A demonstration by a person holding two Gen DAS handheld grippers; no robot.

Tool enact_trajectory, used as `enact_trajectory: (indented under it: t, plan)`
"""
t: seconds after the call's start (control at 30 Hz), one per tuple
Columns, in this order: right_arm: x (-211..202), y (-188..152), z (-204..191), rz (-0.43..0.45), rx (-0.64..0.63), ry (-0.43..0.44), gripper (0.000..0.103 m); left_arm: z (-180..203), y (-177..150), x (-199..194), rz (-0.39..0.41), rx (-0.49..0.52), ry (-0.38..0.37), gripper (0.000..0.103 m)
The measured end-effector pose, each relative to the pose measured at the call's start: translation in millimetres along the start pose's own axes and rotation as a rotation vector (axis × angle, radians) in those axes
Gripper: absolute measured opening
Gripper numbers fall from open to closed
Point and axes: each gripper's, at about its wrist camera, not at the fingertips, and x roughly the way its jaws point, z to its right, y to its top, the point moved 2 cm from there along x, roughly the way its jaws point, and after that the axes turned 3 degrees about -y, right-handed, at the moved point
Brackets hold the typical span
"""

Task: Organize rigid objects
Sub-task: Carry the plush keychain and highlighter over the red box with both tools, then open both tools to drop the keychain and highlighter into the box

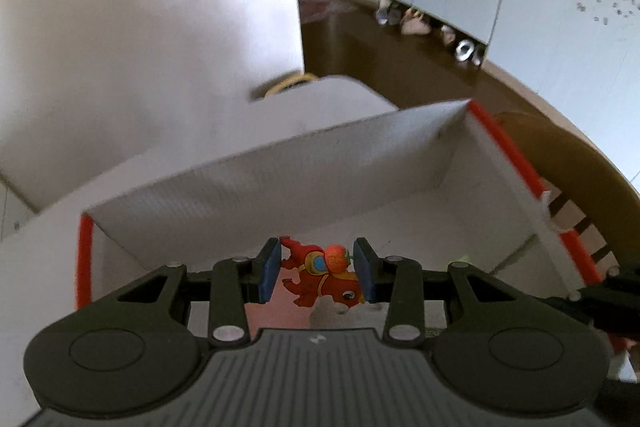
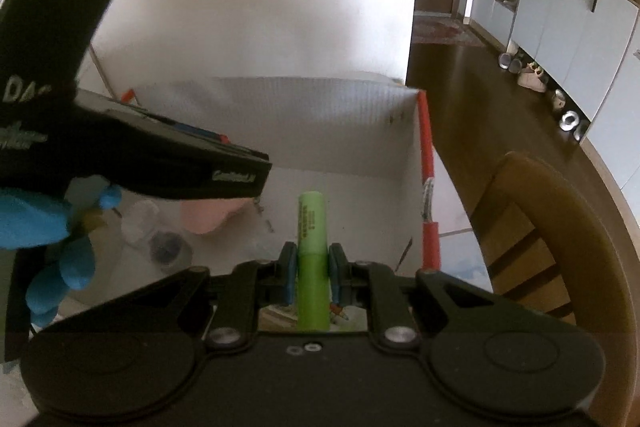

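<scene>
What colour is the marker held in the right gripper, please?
Light green; the marker shows best in the right wrist view, clamped by the right gripper.

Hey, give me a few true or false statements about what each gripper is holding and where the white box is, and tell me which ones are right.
1. The left gripper is shut on a red dragon figurine. True.
2. The right gripper is open. False: it is shut on a green highlighter.
3. The highlighter points forward over the white box. True.
4. The box has blue edges. False: its edges are red.
5. A wooden chair stands to the right of the box. True.
</scene>
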Motion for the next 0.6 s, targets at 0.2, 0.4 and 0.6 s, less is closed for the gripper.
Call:
enact_trajectory:
  t: [0.2, 0.4, 0.6]
  plan:
    - [19, 1, -5, -0.056, -0.027, 0.001, 0.015, 1, 3, 22, -0.049, 0.006, 0.000, 0.039]
    - [30, -2, -9, -0.088, -0.039, -0.004, 0.015, 4, 3, 35, -0.089, 0.021, -0.002, 0.039]
    - [35, -3, -9, -0.099, -0.038, 0.001, 0.016, 6, 6, 48, -0.128, 0.035, -0.010, 0.039]
